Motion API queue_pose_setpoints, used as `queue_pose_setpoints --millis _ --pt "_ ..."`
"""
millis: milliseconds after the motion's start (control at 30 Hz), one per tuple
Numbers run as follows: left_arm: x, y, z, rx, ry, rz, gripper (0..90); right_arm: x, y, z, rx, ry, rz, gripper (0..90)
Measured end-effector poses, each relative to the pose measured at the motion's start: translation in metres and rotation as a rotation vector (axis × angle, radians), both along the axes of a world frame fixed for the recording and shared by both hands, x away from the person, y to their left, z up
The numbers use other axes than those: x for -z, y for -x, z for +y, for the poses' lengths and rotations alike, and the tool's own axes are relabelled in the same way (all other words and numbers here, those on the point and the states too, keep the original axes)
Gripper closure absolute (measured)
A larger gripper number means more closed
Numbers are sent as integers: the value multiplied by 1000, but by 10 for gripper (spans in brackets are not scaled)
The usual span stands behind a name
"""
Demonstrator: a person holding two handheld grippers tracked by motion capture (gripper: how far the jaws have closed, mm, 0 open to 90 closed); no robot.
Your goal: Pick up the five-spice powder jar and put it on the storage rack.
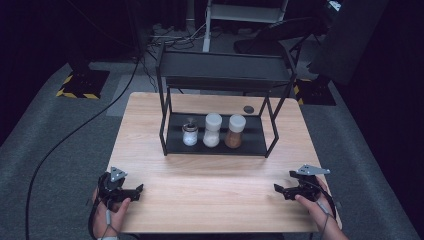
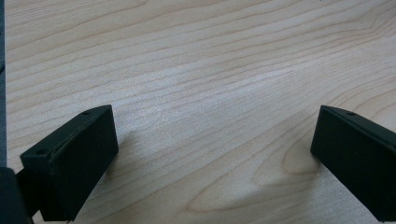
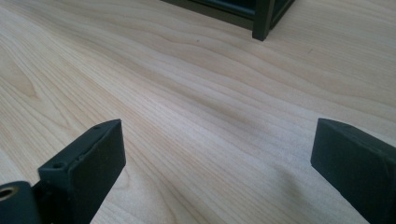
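The worktop [image 1: 210, 195] is pale wood with a smooth, matt, visibly grained surface. The rack [image 1: 220, 65] looks like matt black metal. The 3 jars [image 1: 212, 131] appear glossy. Each hand-held gripper's jaws are matt black plastic.

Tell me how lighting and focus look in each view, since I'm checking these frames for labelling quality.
High view: the wooden table is brightly lit, the surroundings fall into darkness, and the three jars look soft. Left gripper view: even light, sharp wood grain, soft shadows beside the hand-held gripper jaws. Right gripper view: grain sharp near the jaws, the rack leg slightly blurred.
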State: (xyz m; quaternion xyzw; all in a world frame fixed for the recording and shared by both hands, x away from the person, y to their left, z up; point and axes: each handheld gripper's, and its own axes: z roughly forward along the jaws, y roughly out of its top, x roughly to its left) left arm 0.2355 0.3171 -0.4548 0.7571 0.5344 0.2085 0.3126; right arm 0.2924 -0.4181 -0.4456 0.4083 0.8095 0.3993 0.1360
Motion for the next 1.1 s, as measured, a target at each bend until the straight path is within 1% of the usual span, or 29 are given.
queue_pose_setpoints --millis 233,300,400,467,600,667,700,733,1100 --pt "0 0 0 1 -1 0 1 5 1 1 8 18 14 34" --pt "0 0 0 1 -1 0 1 6 1 1 5 26 13 34" --pt "0 0 0 1 0 0 1 6 2 3 -5 54 4 34" --pt "0 0 0 1 -1 0 1 8 1 3 -4 55 7 33" --pt "0 0 0 1 -1 0 1 11 3 3 -9 65 -11 32" --pt "0 0 0 1 -1 1 1 10 4 4 -22 86 -20 31" --pt "0 0 0 0 -1 0 1 9 4 6 -39 111 -30 27" --pt "0 0 0 1 -1 0 1 9 2 7 -65 131 -32 0" --pt "0 0 0 -1 -1 1 1 8 2 7 -67 130 -30 0"
